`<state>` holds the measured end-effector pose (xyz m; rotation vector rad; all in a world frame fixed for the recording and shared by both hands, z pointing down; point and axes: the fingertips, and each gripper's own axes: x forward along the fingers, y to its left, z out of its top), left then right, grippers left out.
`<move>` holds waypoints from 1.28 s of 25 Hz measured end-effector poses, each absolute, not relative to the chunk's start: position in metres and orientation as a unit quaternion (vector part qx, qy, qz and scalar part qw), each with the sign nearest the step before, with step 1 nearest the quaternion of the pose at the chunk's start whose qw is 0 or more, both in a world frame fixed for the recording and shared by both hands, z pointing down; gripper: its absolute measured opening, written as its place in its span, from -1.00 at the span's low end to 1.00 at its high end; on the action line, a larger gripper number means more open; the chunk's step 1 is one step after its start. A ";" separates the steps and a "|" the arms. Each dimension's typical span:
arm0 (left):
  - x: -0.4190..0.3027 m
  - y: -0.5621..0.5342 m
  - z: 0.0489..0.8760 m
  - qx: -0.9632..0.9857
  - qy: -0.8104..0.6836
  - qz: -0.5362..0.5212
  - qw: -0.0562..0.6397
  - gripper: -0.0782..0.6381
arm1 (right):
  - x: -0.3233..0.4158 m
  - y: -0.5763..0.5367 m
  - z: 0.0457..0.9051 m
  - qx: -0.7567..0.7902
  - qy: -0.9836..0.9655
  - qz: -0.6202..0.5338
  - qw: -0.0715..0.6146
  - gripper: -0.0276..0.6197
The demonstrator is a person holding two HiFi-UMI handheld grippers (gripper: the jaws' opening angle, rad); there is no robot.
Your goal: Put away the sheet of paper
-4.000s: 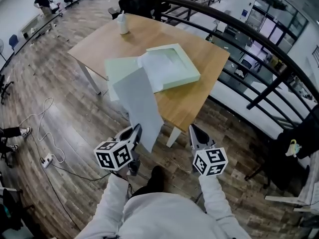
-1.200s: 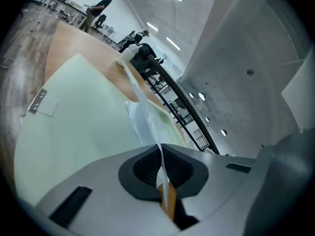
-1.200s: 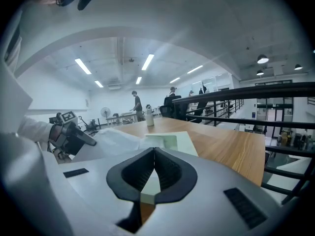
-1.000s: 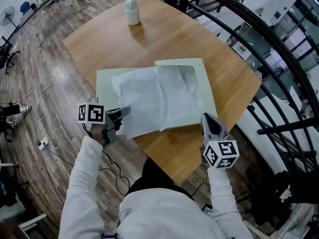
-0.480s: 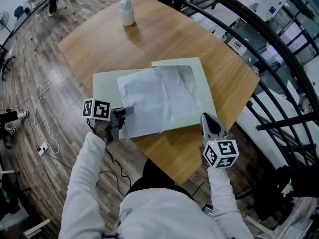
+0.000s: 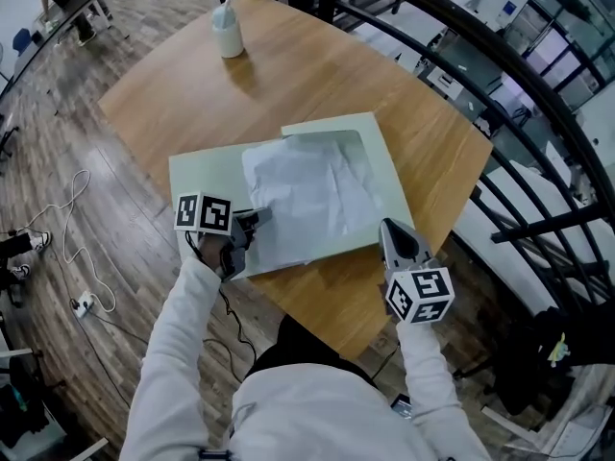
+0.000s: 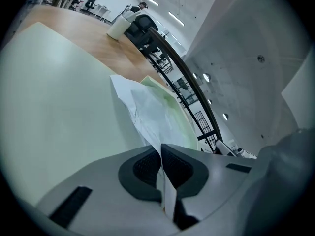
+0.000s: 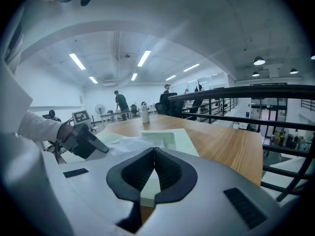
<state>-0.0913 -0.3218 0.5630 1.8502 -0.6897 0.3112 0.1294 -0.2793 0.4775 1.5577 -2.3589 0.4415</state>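
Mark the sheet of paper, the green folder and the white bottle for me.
sheet of paper (image 6: 307,195): head view, crumpled middle.
green folder (image 6: 200,174): head view, bare left flap.
white bottle (image 6: 228,36): head view, body.

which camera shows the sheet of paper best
The head view: nearly the whole crumpled sheet of paper shows, spread over the pale green box. The left gripper view shows only a narrow strip pinched in the left gripper. The right gripper view gives a low, foreshortened glimpse past the shut right gripper.

Most of box (image 6: 386,182) interior beneath paper (image 6: 307,195)
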 end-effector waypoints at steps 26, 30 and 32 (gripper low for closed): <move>-0.023 -0.345 0.572 0.783 -0.266 0.136 0.545 -0.73 | 0.128 -0.289 0.477 0.548 -0.810 0.156 0.138 -0.83; -0.016 -0.347 0.573 0.786 -0.266 0.139 0.541 -0.73 | 0.130 -0.288 0.476 0.550 -0.809 0.155 0.138 -0.83; -0.012 -0.347 0.573 0.786 -0.266 0.139 0.541 -0.73 | 0.131 -0.287 0.476 0.548 -0.810 0.156 0.139 -0.83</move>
